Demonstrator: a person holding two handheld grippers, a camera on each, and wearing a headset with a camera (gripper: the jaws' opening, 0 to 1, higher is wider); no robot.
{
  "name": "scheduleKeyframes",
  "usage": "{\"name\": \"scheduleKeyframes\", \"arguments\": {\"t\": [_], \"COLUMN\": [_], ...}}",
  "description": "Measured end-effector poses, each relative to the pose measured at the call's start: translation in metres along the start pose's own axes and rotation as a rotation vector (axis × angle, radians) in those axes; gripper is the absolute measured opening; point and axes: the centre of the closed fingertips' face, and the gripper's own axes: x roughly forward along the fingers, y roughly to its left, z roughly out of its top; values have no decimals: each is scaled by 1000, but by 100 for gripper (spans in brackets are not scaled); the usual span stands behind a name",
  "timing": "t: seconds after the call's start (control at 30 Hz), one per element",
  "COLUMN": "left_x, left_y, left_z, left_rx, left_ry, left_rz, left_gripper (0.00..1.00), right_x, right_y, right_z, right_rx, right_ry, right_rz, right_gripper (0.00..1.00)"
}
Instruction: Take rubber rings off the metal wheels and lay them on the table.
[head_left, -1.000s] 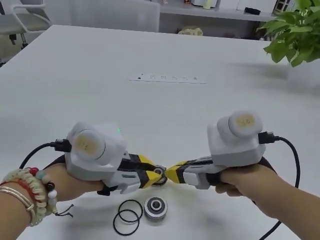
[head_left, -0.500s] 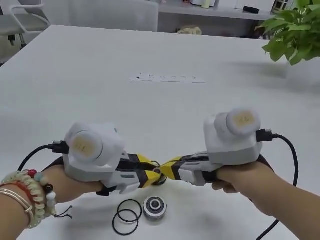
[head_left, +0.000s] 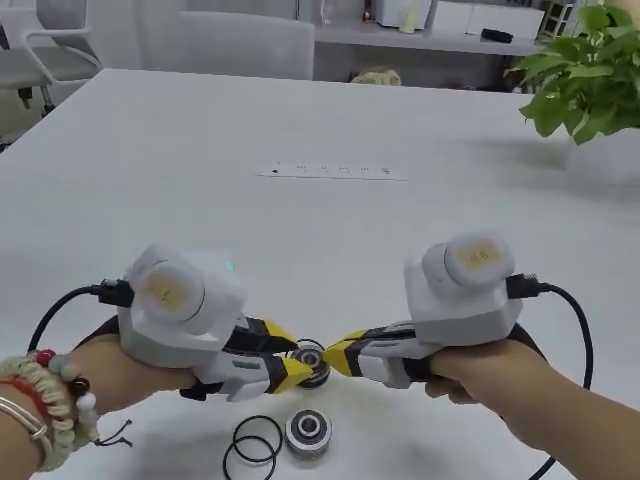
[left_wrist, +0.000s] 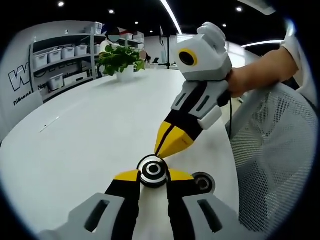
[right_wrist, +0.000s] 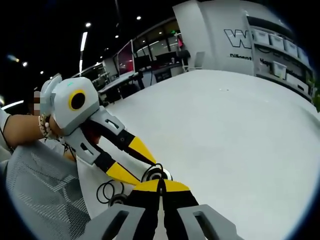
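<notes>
Left gripper (head_left: 290, 366) is held low over the white bench (head_left: 320, 230), its yellow-tipped jaws clamped on a small metal wheel (left_wrist: 152, 170) that is kept just above the surface; right gripper (head_left: 336, 352) is brought in from the opposite side, its jaws pressed together and their tips set against that wheel's rim (whether rubber is pinched between them cannot be told); a thin black ring (right_wrist: 148, 169) is seen standing partly off the held wheel; a second wheel (head_left: 308, 432) is laid flat on the bench, nearer the person than the grippers; two rubber rings (head_left: 255, 445), overlapping, are laid just beside it on its left.
</notes>
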Motion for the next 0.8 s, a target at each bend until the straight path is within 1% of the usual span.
{"name": "scheduleKeyframes", "arguments": {"t": [0.03, 0.07, 0.13, 0.17, 0.23, 0.33, 0.4, 0.5, 0.57, 0.63, 0.67, 0.73, 0.77, 0.8], "left_x": [-1, -3, -7, -8, -13, -19, -24, -30, -35, -38, -40, -45, -47, -50], "left_y": [0, 2, 1, 1, -1, -3, -4, -1, 0, -2, -3, -5, -6, -10], "left_z": [0, -1, 0, 1, 2, 6, 11, 22, 33, 40, 47, 56, 59, 64], "left_rx": [-2, 4, 29, 31, 41, 51, 64, 69, 77, 79, 80, 80, 78, 70], "left_ry": [7, 27, 34, 35, 48, 41, 31, -4, -43, -66, -91, -105, -107, -110], "left_rz": [0, 6, 5, 3, -5, -11, -16, 5, 12, 6, 7, 11, 11, 1], "left_gripper": [19, 21, 26, 27, 29, 29, 31, 35, 37, 38, 39, 44, 47, 53], "right_x": [-1, -1, -4, -5, -7, -9, -10, -12, -14, -16, -17, -19, -19, -20], "right_y": [-1, -2, -3, -4, -6, -8, -9, -9, -9, -9, -9, -8, -7, -6], "right_z": [1, 3, 7, 9, 13, 15, 18, 21, 25, 29, 31, 34, 35, 37], "right_rx": [-1, 0, 8, 14, 23, 18, 29, 37, 46, 55, 58, 62, 67, 73], "right_ry": [-4, -8, -23, -32, -46, -57, -65, -77, -94, -108, -114, -128, -134, -141], "right_rz": [-2, -5, -8, -10, -11, -20, -20, -21, -19, -17, -17, -13, -11, -7], "right_gripper": [0, 0, 0, 0, 0, 0, 0, 0, 0, 0, 0, 0, 0, 0]}}
